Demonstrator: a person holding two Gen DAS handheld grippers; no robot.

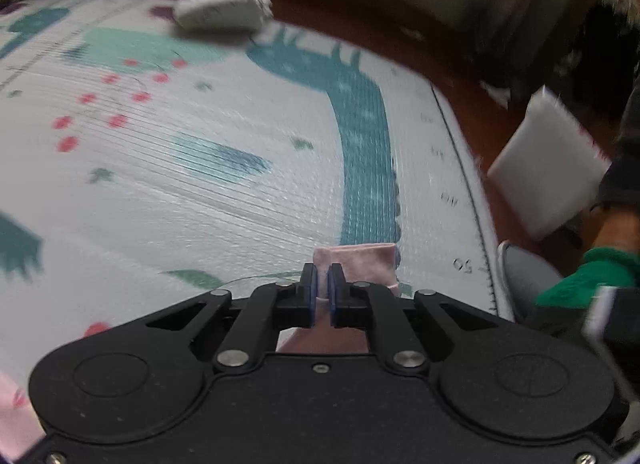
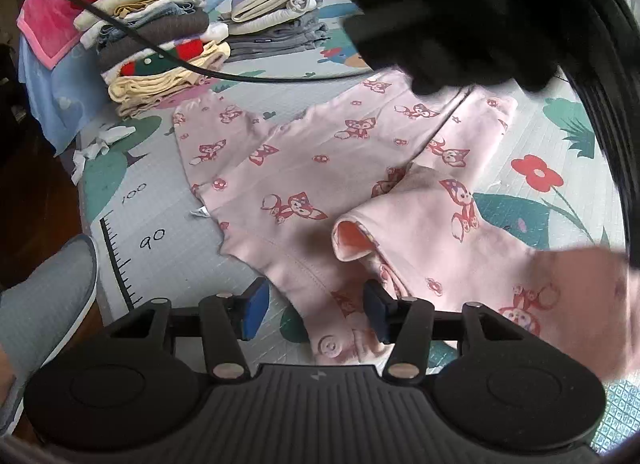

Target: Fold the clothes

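Observation:
A pink garment printed with red foxes lies spread on the play mat in the right wrist view. My right gripper is open, its jaws on either side of the garment's near hem, which has a pink button. My left gripper is shut on a pink cuff of the garment, held above the mat. The left gripper's dark body hangs blurred over the far part of the garment in the right wrist view.
Two stacks of folded clothes stand at the mat's far edge. A grey shoe is at the left. In the left wrist view a white folded item lies far on the mat and a white pad on the floor at right.

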